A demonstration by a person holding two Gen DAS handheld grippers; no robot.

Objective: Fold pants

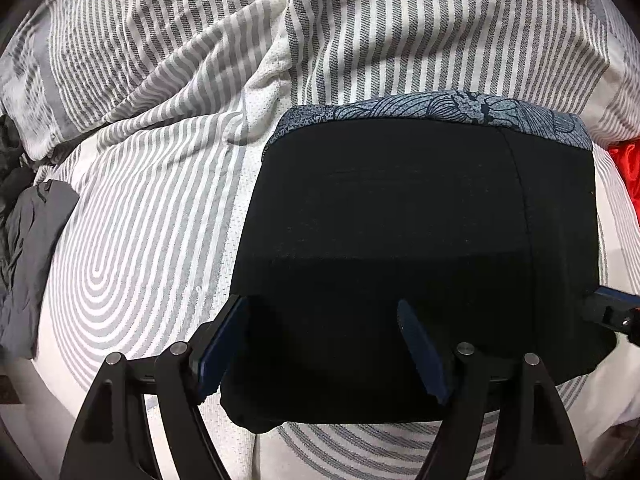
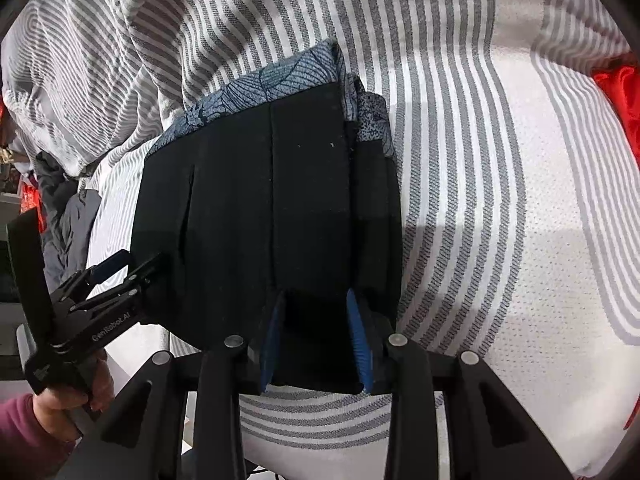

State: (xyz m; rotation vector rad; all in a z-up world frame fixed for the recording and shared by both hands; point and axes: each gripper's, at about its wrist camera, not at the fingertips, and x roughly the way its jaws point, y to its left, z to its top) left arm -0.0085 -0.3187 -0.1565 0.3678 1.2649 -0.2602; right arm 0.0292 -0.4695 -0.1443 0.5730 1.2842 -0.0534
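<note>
My left gripper (image 1: pixel 324 344) stands with its pads apart over the near-left part of the folded black pants (image 1: pixel 400 220), which fill the middle of the bed. To its left the striped mattress cover (image 1: pixel 152 220) lies bare as far as the grey garment (image 1: pixel 32 248) bunched at the bed's left edge. Beyond the pants a rumpled striped blanket (image 1: pixel 200 40) rises as a ridge. My right gripper (image 2: pixel 316 336) straddles the pants' near edge; the cover to its right is flat and free up to a red cloth (image 2: pixel 618 88), perhaps a pillow, at the far rim.
</note>
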